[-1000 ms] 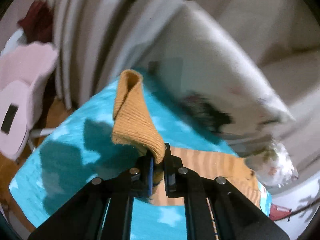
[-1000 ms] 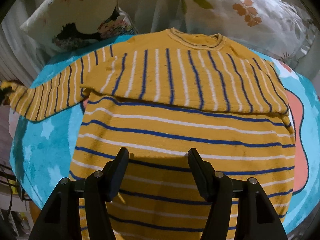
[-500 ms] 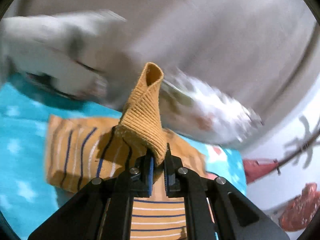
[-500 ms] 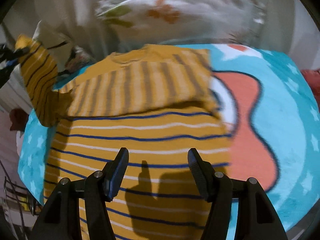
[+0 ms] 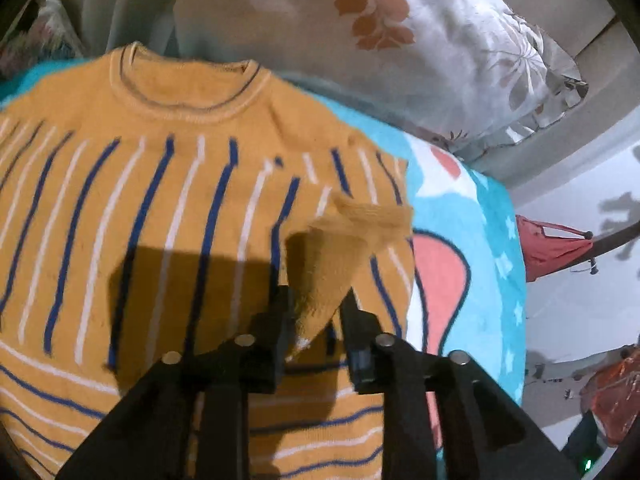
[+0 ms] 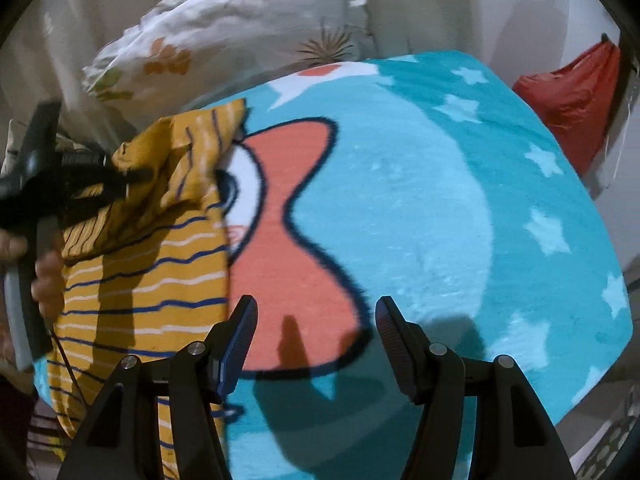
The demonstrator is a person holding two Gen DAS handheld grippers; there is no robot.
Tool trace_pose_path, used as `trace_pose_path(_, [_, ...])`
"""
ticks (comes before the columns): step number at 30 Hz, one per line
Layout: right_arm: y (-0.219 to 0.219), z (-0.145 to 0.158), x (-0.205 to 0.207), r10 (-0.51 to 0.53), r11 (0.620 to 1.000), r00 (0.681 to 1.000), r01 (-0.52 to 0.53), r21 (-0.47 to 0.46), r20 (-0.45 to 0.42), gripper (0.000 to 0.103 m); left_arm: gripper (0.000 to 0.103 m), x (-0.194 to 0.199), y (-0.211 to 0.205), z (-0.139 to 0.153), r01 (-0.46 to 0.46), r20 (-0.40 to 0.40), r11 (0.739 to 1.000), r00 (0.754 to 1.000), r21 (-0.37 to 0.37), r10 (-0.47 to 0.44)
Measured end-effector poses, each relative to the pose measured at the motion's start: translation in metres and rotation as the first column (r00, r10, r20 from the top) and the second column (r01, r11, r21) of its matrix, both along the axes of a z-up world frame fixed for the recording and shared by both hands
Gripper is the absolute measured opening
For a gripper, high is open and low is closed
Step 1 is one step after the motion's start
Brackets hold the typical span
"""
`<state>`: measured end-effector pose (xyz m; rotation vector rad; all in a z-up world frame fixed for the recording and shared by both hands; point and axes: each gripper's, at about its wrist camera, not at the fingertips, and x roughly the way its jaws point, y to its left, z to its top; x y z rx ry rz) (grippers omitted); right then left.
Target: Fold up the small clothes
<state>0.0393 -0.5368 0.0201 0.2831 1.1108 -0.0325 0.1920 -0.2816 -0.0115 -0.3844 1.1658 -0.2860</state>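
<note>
Both grippers hover over a turquoise blanket point(image 6: 440, 200). Left gripper point(image 5: 316, 320), jaws just opening, has the striped mustard sweater's point(image 5: 160, 200) sleeve cuff point(image 5: 340, 248) loose between them; right gripper point(image 6: 316, 336) gapes empty.

Turquoise fleece blanket point(image 6: 460, 200), printed with pale stars and a coral shape outlined in dark blue, spread as the work surface. White pillow point(image 5: 420, 52) with a rust-coloured leaf print, lying at the blanket's far edge against pale curtain folds point(image 5: 120, 4); a second patterned pillow shows only as a blurred sliver at the far left of the left wrist view. Red cloth or bag point(image 6: 576, 100), hanging off the blanket's right side against a white wall.
</note>
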Motion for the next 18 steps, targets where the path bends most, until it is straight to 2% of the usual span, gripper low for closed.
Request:
trace_pose_path(4, [-0.007,0.005,0.015,0.021,0.999,1.0,-0.022,0.025,0.021,0.066,0.053,-0.032,0.023,0.025,-0.033,0.059,0.999,0.998,0.029,0.031])
trace_pose_path(6, [0.001,0.011,0.032,0.055,0.997,0.997,-0.057,0.048,0.046,0.066,0.057,-0.05,0.043,0.037,-0.071,0.088,0.995,0.994,0.069,0.065])
trace_pose_path(8, [0.015,0.018,0.052,0.098,0.991,0.992,-0.105,0.082,0.079,0.066,0.057,-0.068,0.064,0.047,-0.123,0.113,0.985,0.988,0.124,0.109])
trace_pose_path(10, [0.034,0.022,0.077,0.138,0.979,0.985,-0.152,0.139,0.102,0.072,0.057,-0.088,0.083,0.052,-0.178,0.131,0.966,0.979,0.186,0.155])
trace_pose_path(13, [0.058,0.016,0.115,0.15,0.966,0.984,-0.168,0.196,0.101,0.072,0.058,-0.119,0.118,0.055,-0.262,0.137,0.922,0.963,0.284,0.231])
trace_pose_path(18, [0.104,-0.005,0.159,0.196,0.96,0.98,-0.201,0.193,0.043,0.072,0.058,-0.151,0.174,0.049,-0.388,0.112,0.874,0.922,0.293,0.371])
